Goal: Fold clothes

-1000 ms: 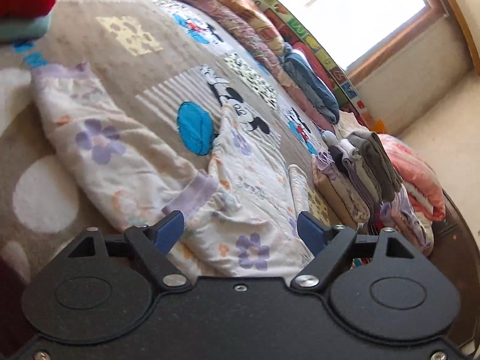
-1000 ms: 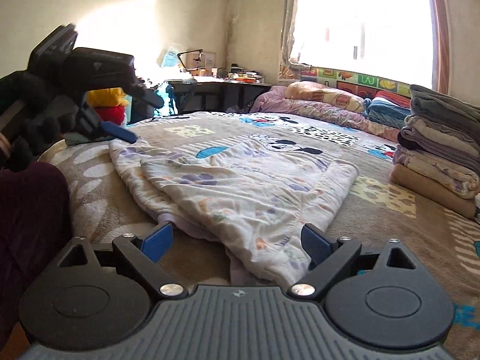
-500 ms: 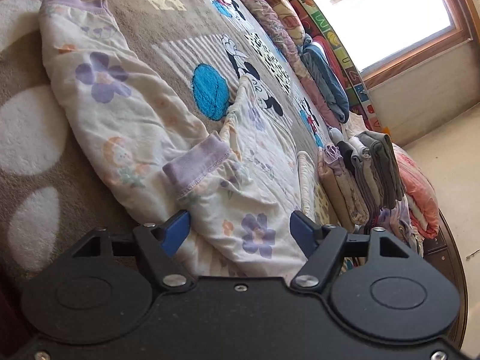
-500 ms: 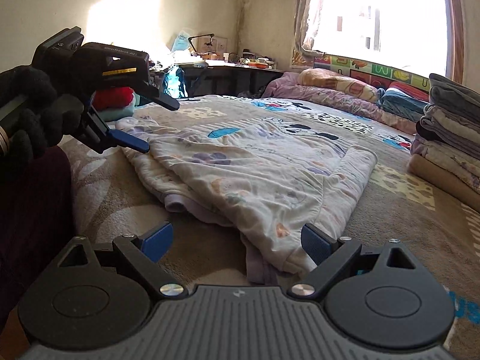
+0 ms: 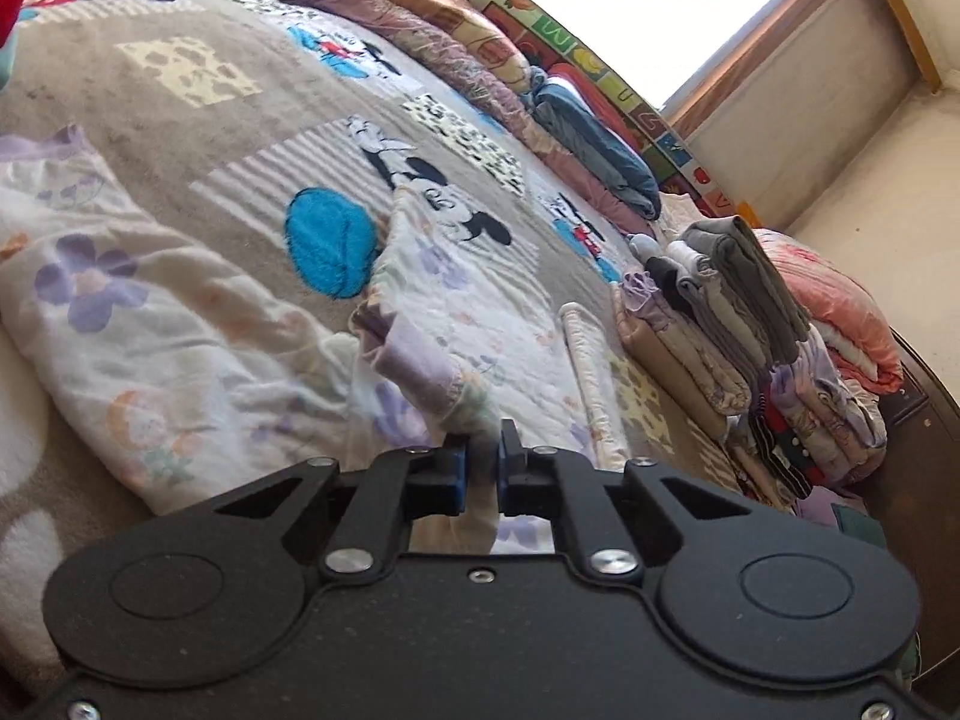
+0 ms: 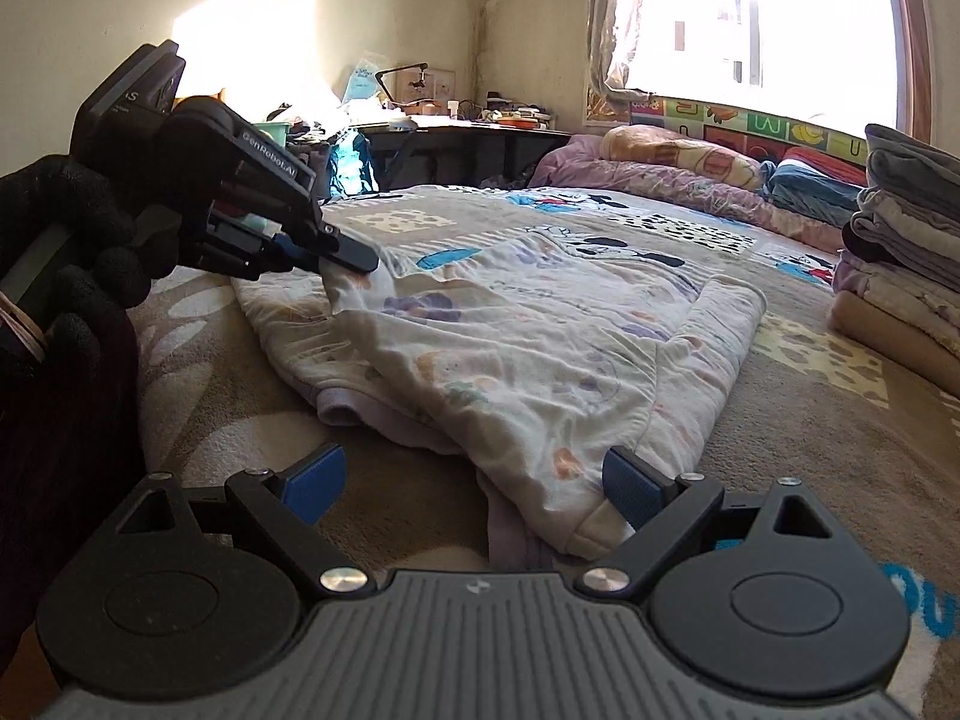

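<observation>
- The white quilted garment with purple flowers and lilac cuffs [image 6: 528, 354] lies partly folded on the grey cartoon-print bed blanket [image 5: 180, 120], spread across the blanket's near half.
- The left tool [image 5: 480, 468] is clamped on a pinch of this garment's fabric just below a lilac cuff [image 5: 420, 366]; its blue pads are pressed close together with cloth between them.
- From the right wrist view, the same left tool [image 6: 342, 255] grips the garment's left edge and lifts it slightly off the blanket, held by a black-gloved hand [image 6: 66, 252].
- The right tool [image 6: 474, 483] stands wide open, its blue pads [image 6: 630, 486] well apart on either side of the garment's nearest corner; one pad sits just beside the hem, and I cannot tell if it touches.
- A stack of folded clothes in grey, beige and lilac [image 5: 720, 324] rests on the blanket to the right of the garment, near but apart from it.
- Beyond the garment, rolled purple and blue bedding [image 6: 690, 180] lines the blanket's far edge under the bright window [image 6: 750, 18].
- A cluttered dark table with a lamp [image 6: 456, 126] stands behind the blanket's far left corner.
</observation>
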Available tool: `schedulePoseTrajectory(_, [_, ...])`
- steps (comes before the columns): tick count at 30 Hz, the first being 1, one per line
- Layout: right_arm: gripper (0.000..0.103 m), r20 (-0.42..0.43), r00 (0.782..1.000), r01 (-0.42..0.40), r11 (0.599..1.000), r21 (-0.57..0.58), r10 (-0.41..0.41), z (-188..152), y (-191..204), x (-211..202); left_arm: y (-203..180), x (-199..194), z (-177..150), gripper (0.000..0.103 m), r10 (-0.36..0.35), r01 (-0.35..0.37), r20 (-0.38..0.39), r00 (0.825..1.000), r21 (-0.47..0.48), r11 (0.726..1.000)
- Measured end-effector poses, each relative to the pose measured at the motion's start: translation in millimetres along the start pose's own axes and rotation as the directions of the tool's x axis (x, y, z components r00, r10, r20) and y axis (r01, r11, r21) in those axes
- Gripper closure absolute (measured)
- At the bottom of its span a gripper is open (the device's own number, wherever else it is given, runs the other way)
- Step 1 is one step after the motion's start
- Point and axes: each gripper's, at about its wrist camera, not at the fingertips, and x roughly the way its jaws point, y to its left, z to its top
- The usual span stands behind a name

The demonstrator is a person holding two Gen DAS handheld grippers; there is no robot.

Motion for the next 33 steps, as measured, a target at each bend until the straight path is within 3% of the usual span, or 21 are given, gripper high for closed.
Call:
schedulePoseTrajectory(4, [0.011,-0.007,1.0,-0.023,0.999,0.031,0.023,-1.8,-3.1,1.0,-39.7,11.7,21.5,0.099,-0.089,0.088,0.024,0.996,0.037,0.995])
schedulePoseTrajectory(8, [0.011,0.003,0.999,-0.04,0.997,0.066,0.04,-2.2,-7.3,-2.7,-74.3,38.7,37.0,0.099,-0.158,0.158,0.015,0.987,0.011,0.987])
schedulePoseTrajectory(12, [0.011,0.008,0.998,-0.057,0.992,0.112,0.056,-4.6,-14.1,-4.7,-107.4,74.1,39.8,0.099,-0.184,0.184,-0.011,0.983,0.006,0.983])
schedulePoseTrajectory(17, [0.011,0.035,0.994,-0.108,0.971,0.212,0.103,-9.3,-31.2,-8.2,-123.2,124.4,33.6,0.099,-0.124,0.125,-0.057,0.991,0.015,0.992])
schedulePoseTrajectory(24, [0.011,0.033,0.992,-0.128,0.967,0.218,0.124,-11.8,-33.2,-9.8,-125.5,178.7,22.5,0.099,0.011,-0.005,-0.09,0.996,0.068,0.998])
schedulePoseTrajectory(33, [0.011,0.025,0.991,-0.134,0.968,0.213,0.132,-13.2,-34.2,-8.8,-137.8,216.9,4.3,0.099,0.159,-0.135,-0.088,0.983,0.232,0.963])
